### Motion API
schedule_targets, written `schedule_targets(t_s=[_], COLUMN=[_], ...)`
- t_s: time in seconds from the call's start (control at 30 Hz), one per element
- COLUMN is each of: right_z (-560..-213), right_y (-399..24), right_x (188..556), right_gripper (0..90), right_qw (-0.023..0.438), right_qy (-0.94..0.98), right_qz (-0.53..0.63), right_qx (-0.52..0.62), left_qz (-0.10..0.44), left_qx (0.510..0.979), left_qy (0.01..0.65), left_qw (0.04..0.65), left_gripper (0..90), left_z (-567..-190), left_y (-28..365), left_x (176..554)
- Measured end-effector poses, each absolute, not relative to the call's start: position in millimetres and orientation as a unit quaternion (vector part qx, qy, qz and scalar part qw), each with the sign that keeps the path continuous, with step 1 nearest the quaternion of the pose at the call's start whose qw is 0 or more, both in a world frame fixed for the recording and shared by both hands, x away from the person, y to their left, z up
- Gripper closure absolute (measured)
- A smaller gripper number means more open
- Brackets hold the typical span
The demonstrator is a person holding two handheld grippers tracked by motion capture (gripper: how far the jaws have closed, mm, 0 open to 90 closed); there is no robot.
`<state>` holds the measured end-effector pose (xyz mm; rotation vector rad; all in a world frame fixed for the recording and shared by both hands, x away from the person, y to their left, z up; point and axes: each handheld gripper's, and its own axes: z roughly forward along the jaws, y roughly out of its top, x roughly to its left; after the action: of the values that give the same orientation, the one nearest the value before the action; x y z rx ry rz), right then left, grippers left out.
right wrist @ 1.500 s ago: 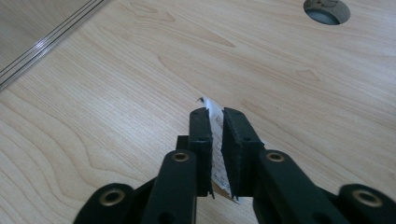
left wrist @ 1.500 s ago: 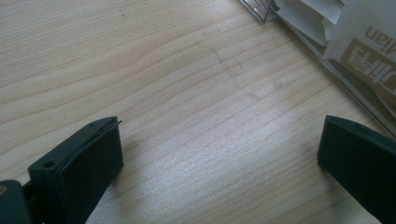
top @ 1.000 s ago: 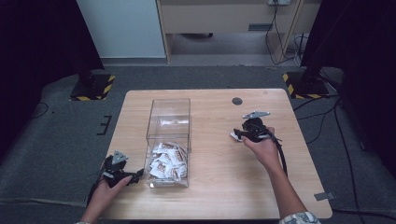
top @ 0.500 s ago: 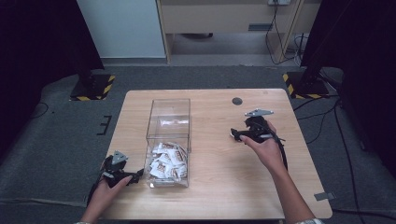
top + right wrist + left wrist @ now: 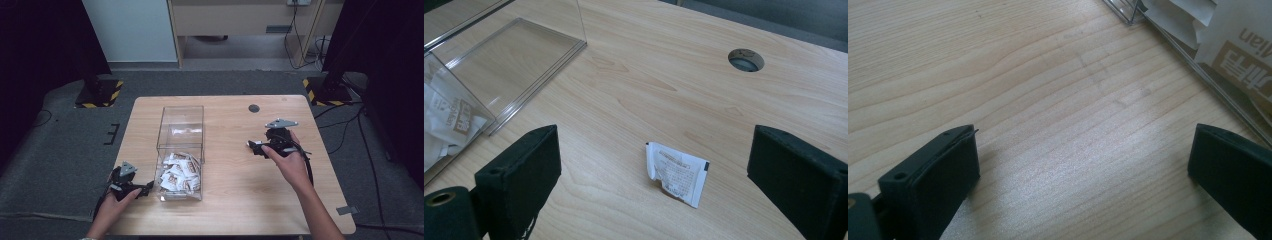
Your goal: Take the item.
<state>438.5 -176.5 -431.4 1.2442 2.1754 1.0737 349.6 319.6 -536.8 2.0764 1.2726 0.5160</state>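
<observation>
Left gripper: rests low at the table's near left corner, jaws wide apart over bare wood, nothing between them; the clear box's corner sits just beside it.

Clear box: open-topped, left of centre; white sachets are heaped in its near end. Brown print shows on them; in the left gripper view a fragment reads roughly "Mian" beside a brown logo (the rest is cut off).

Loose sachet: lies flat on the wood, apart from the box, between and below the right jaws in the right gripper view. It bears fine dark print, too small to read.

Right gripper: held above the table right of centre; its jaws have just been opening and stand spread, pads clear of the sachet.

Handling note: the step appears to be setting a sachet down. Done well, the gripper lifts straight away from it so the pads do not drag it.
</observation>
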Motion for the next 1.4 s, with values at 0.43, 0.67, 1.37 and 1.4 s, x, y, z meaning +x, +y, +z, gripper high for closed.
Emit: schedule_targets(t_s=[0.43,0.67,1.37,1.4], right_z=[-441.8,-461.5,-522.4,-525.0], right_y=[-185.3,-188.2,-187.5,-185.6], right_x=[411.8,391.6,362.9,361.9], right_gripper=[7.2,7.4,7.0,6.9], right_qw=[0.206,0.195,0.152,0.150], right_qy=[0.787,0.790,0.799,0.801], right_qz=[0.387,0.383,0.361,0.360], right_qx=[0.434,0.437,0.456,0.454], left_qz=[0.196,0.196,0.196,0.196], left_qx=[0.790,0.790,0.790,0.790], left_qy=[0.484,0.484,0.484,0.484], left_qw=[0.320,0.320,0.320,0.320], left_gripper=[0.0,0.0,0.0,0.0], left_z=[-536.8,-536.8,-536.8,-536.8], left_y=[319.6,319.6,319.6,319.6], left_x=[349.5,349.5,349.5,349.5])
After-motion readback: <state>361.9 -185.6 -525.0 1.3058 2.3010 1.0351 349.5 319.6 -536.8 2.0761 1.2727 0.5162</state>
